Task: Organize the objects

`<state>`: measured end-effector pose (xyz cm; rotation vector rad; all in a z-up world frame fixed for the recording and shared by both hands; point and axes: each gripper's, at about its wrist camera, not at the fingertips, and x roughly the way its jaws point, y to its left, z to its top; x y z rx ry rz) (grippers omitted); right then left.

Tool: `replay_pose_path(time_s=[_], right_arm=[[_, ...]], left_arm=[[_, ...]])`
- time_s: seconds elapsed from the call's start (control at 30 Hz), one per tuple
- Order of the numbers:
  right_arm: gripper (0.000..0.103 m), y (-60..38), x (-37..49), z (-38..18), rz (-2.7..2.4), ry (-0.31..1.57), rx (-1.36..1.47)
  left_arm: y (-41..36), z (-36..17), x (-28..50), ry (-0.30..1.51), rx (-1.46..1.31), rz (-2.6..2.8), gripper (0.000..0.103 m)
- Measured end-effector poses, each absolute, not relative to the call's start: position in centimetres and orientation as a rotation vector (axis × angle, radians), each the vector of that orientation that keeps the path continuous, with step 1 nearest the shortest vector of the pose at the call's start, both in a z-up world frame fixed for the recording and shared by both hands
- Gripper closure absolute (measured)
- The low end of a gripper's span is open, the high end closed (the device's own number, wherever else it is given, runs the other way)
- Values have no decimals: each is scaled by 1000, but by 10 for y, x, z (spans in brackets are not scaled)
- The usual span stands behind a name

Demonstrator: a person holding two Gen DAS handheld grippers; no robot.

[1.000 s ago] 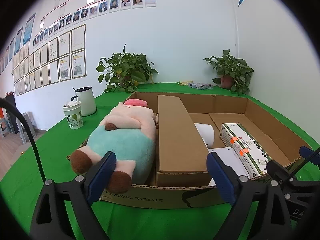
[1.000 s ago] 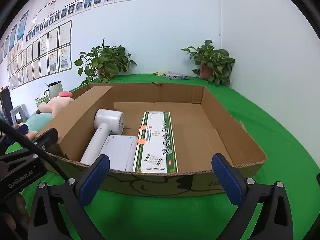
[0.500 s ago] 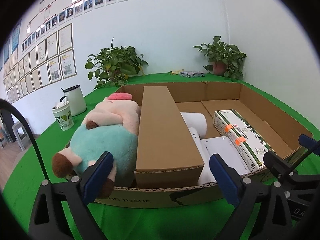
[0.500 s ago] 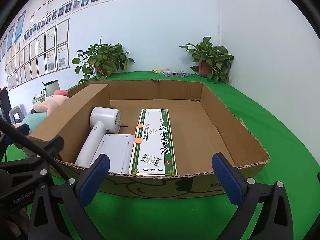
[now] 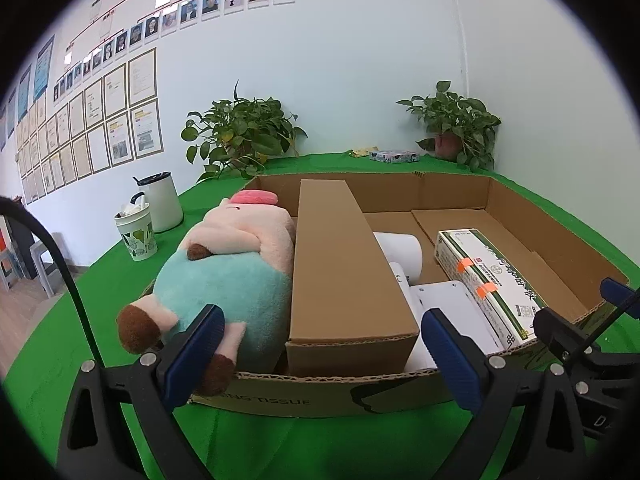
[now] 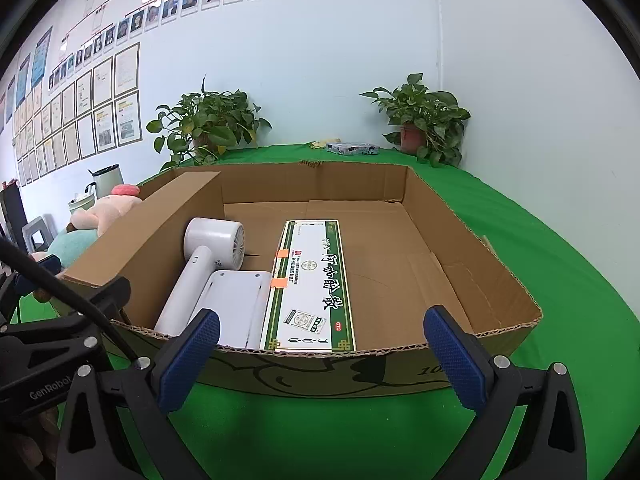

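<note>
Left gripper (image 5: 320, 350) and right gripper (image 6: 322, 354), both with fingers spread wide and holding nothing, hover just before the near wall of an open carton (image 6: 460, 216) on a green table (image 6: 560, 264). In the carton, left to right: a plush pig (image 5: 224, 276) at the left end, a long brown box (image 5: 340, 264), a white hair dryer (image 6: 208, 260), a flat white case (image 6: 236, 304), and a green-edged box (image 6: 314, 288). The carton's right part is bare.
</note>
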<state>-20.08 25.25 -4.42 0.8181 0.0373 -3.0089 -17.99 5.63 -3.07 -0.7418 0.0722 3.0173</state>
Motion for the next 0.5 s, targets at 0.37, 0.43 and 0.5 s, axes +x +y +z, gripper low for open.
replay_pose_path(time_s=[0.37,0.43,0.5], right_arm=[[0,249,-198,-43,-3012,24,813],[0,248,-199,-44,-3014,27,815],[0,247,-198,-44,-3016,29,816]], left_arm=[[57,-30,-181,78,-738,3023,2],[57,-30,-181,74,-737,3023,1],[57,-30,-181,75,-738,3023,2]])
